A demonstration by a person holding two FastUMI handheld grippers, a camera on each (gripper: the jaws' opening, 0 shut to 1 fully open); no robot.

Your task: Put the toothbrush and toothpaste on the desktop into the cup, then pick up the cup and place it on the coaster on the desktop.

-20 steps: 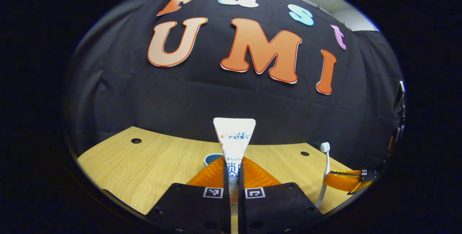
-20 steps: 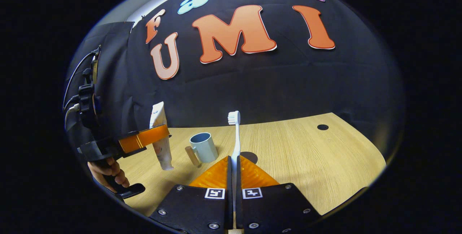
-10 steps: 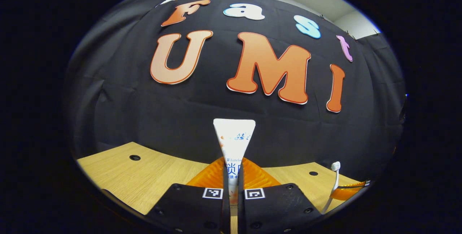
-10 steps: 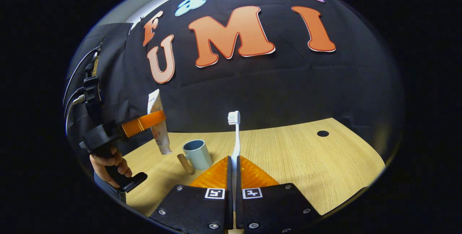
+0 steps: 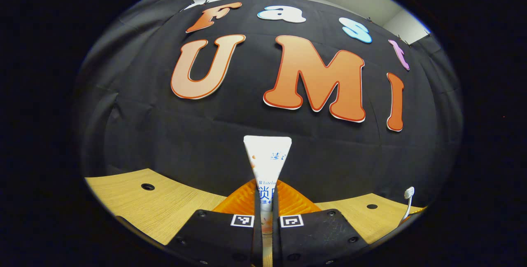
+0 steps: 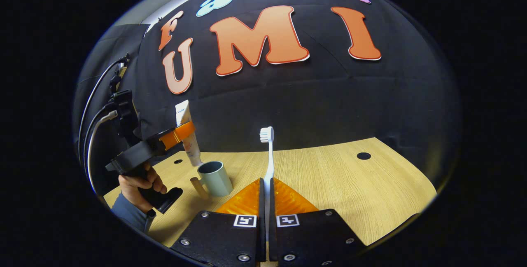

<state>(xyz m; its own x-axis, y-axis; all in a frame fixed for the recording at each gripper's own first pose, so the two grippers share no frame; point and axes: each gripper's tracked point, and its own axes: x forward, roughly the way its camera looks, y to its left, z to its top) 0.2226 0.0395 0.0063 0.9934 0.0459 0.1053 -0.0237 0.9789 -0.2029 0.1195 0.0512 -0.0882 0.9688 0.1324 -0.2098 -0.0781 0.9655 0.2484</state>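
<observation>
In the left gripper view my left gripper (image 5: 266, 190) is shut on the white toothpaste tube (image 5: 267, 153), which stands upright with its flat crimped end up. The right gripper view shows that left gripper (image 6: 177, 135) held aloft, the toothpaste tube (image 6: 192, 151) pointing cap down just above and left of the pale blue cup (image 6: 214, 178). The cup stands upright on the desk, its wooden handle (image 6: 199, 187) to the left. My right gripper (image 6: 266, 186) is shut on the white toothbrush (image 6: 269, 164), bristles up. The toothbrush (image 5: 407, 201) also shows at the far right of the left gripper view.
The light wooden desk (image 6: 329, 184) has small dark holes (image 6: 362, 155) near its back corners. A hand (image 6: 138, 180) with a grey sleeve grips the left gripper's handle, with cables running up from it. The black cloth wall stands behind the desk.
The left gripper has risen and carried the toothpaste toward the cup, its cap now near the rim. The cup has dropped out of the left gripper view. The right gripper has barely moved.
</observation>
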